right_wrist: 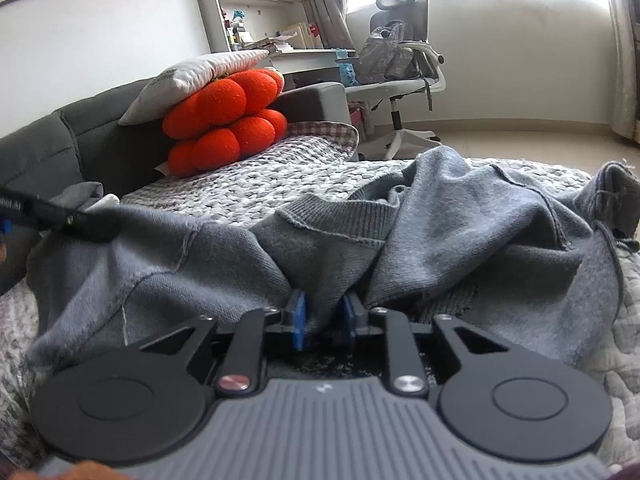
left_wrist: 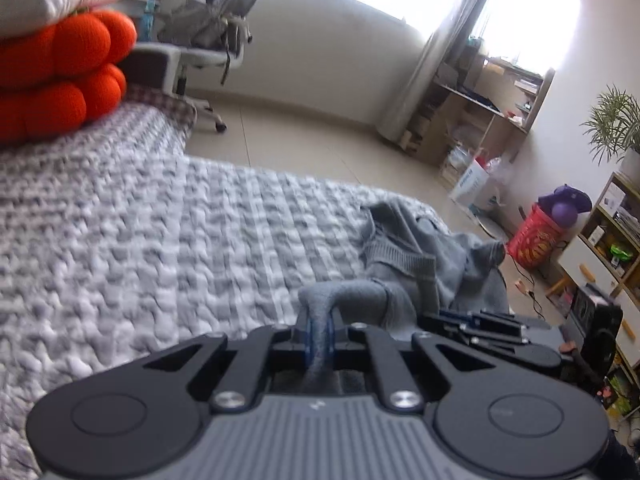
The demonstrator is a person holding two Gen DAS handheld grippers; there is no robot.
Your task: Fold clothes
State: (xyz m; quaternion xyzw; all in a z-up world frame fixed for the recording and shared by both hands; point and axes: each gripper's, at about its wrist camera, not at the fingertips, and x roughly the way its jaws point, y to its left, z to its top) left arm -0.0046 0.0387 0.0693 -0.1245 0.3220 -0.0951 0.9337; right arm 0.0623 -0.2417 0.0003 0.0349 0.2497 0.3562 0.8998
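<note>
A grey knit sweater (right_wrist: 460,240) lies bunched on the quilted bed cover (right_wrist: 280,176); its ribbed collar (right_wrist: 344,224) faces me. My right gripper (right_wrist: 323,318) is shut on a fold of the sweater just below the collar, with cloth wedged between its blue pads (right_wrist: 297,316). In the left wrist view the sweater (left_wrist: 424,256) sits crumpled near the bed's right edge. My left gripper (left_wrist: 319,336) is shut on a rolled grey edge of it. The left gripper's black tip (right_wrist: 76,220) shows at the sweater's left side in the right wrist view.
Two orange pumpkin cushions (right_wrist: 228,120) under a white pillow (right_wrist: 192,76) rest against the dark sofa back (right_wrist: 48,148). An office chair (right_wrist: 400,76) stands on the tiled floor (left_wrist: 320,136) beyond the bed. Shelves (left_wrist: 480,108), a red bin (left_wrist: 536,236) and a plant (left_wrist: 616,120) line the right wall.
</note>
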